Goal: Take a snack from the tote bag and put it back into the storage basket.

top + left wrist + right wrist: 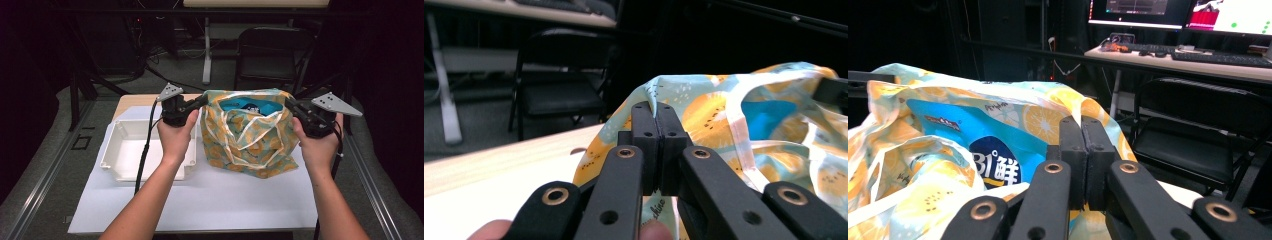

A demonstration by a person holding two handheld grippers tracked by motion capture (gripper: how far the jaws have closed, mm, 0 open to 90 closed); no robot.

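Where high view looks down, bag (pixel 247 137) stands on white mat (pixel 210 200), toward far right edge, beside white tray (pixel 125 150). Left gripper (pixel 202 100) pinches bag's left rim, right gripper (pixel 290 104) pinches right rim.

Left gripper view: jaws shut tight on thin fold of bag (pixel 744 120) cloth.

Right gripper view: jaws shut on bag (pixel 998 112) rim; blue packet (pixel 973 145) sits inside bag.
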